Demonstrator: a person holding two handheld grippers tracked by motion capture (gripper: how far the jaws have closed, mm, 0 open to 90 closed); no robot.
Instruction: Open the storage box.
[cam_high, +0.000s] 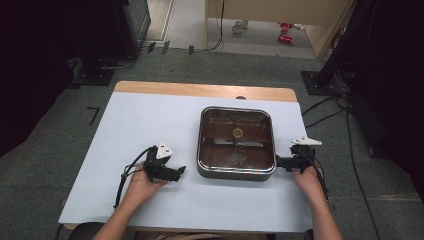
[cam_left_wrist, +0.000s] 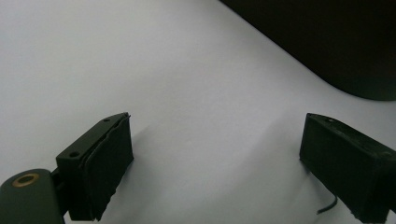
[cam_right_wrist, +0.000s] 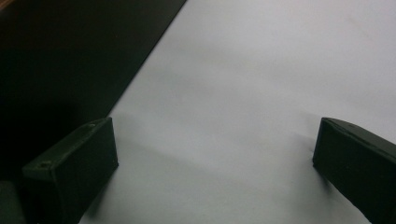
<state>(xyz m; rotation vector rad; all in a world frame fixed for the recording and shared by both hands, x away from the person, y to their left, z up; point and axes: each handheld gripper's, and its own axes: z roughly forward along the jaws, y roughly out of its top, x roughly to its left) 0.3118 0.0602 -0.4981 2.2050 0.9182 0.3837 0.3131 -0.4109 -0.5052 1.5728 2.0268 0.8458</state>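
My left tool (cam_high: 179, 170) rests with jaws apart on the white bench (cam_high: 150, 125), just left of the square lidded pan (cam_high: 236, 142). My right tool (cam_high: 278, 161), jaws also apart, sits at the pan's near right corner.

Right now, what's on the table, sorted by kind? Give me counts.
Square pan with glass lid: 1
Handheld tools: 2, the left tool and the right tool, both open and flanking the pan
White sheet covering the table: 1
Total: 4
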